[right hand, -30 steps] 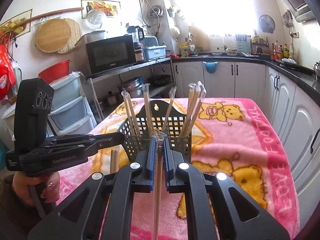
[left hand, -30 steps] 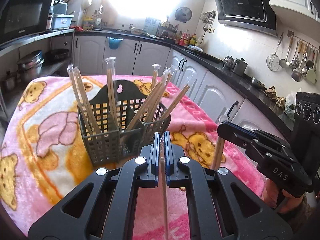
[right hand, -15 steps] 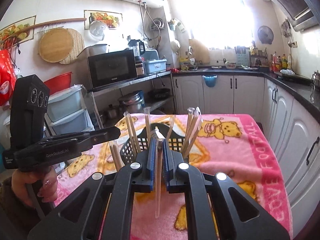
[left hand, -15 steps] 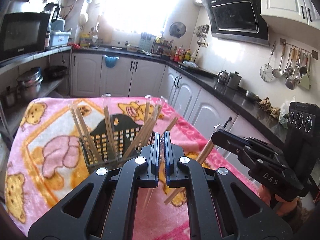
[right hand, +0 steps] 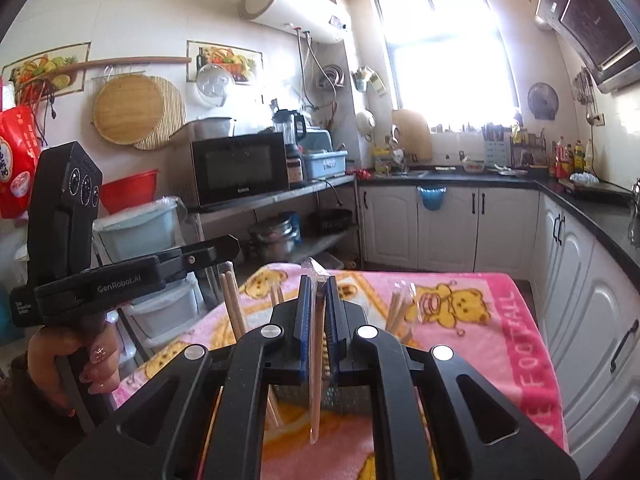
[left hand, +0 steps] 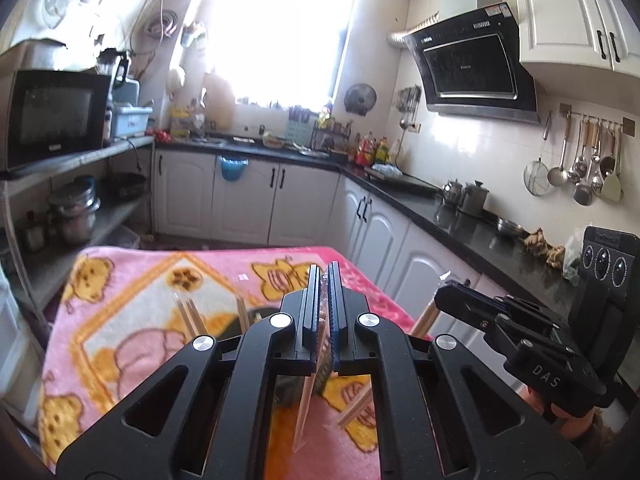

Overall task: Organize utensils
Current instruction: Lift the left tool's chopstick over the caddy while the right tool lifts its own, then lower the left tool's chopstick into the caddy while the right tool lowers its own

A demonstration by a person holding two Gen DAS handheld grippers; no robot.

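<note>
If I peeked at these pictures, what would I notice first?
Probably the big black tongs up front: the right tongs pinch a wrapped pair of chopsticks that hangs straight down. Under them lies a bright pink blanket with yellow teddy bears. Behind, a sunny window glares white over the counter.

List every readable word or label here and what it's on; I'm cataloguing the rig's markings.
"GenRobot.AI": side of the left gripper.
"DAS": side of the right gripper.
"FOOTBALL", partly cut off: pink border of the blanket.
Microwave badge, range hood badge, red bag print: too blurred to read.
</note>
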